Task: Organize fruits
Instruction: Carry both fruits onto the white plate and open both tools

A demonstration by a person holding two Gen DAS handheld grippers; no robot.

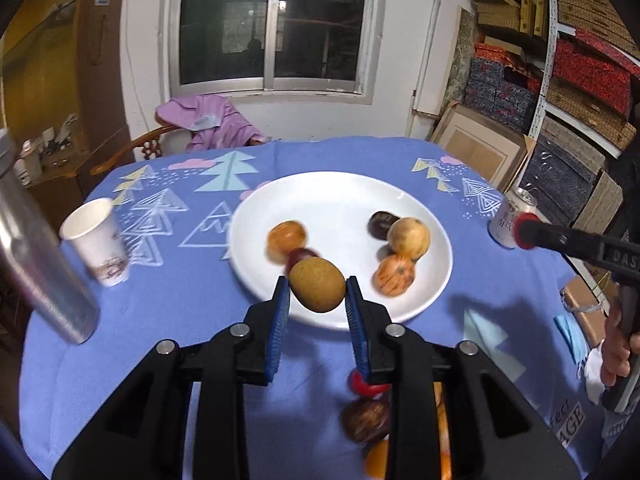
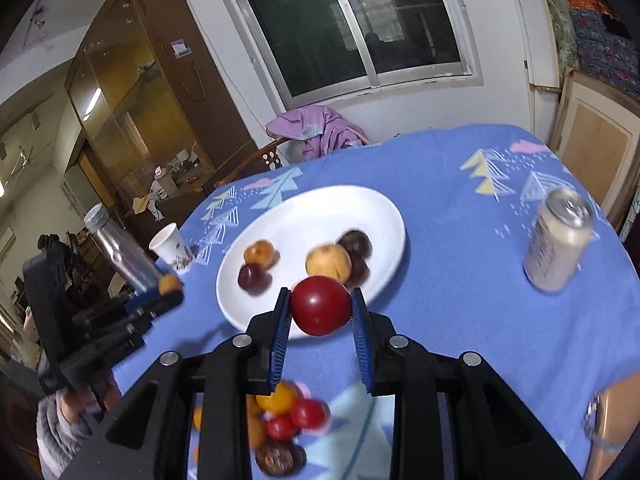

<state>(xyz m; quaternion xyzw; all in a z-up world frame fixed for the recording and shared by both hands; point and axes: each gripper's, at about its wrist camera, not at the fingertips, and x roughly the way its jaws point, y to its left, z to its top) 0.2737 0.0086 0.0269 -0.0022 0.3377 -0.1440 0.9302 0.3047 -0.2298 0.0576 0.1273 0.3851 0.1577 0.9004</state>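
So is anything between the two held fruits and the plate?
Nothing visible. The left gripper holds a kiwi over the plate near rim; the right gripper holds a red fruit there too. Fruits already on it leave bare space.

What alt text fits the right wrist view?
The right gripper holds a red apple above the near rim of a white plate of fruit on a blue tablecloth; a drink can stands to the right.

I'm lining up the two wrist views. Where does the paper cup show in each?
Left wrist: paper cup at mid-left, left of the white plate.
Right wrist: paper cup left of centre, off the white plate's left edge.
Shared landmark: the window.
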